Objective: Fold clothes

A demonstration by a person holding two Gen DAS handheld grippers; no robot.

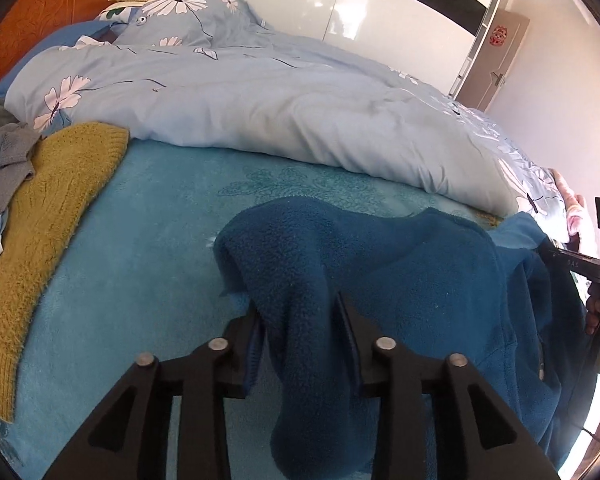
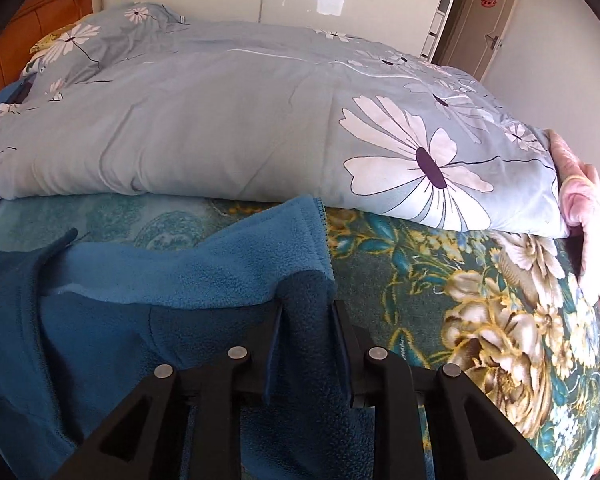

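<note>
Blue fleece garment (image 1: 400,280) lies bunched on the teal bed blanket (image 1: 140,240) at lower centre; left gripper (image 1: 300,312) and right gripper (image 2: 308,312) fingers both stand loosely around folds, so fabric could slip free

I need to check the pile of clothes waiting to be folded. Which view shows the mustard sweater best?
The left wrist view: the mustard sweater lies in full sight at the left, beside a grey garment. The right wrist view catches only a yellow sliver at its left edge.
</note>
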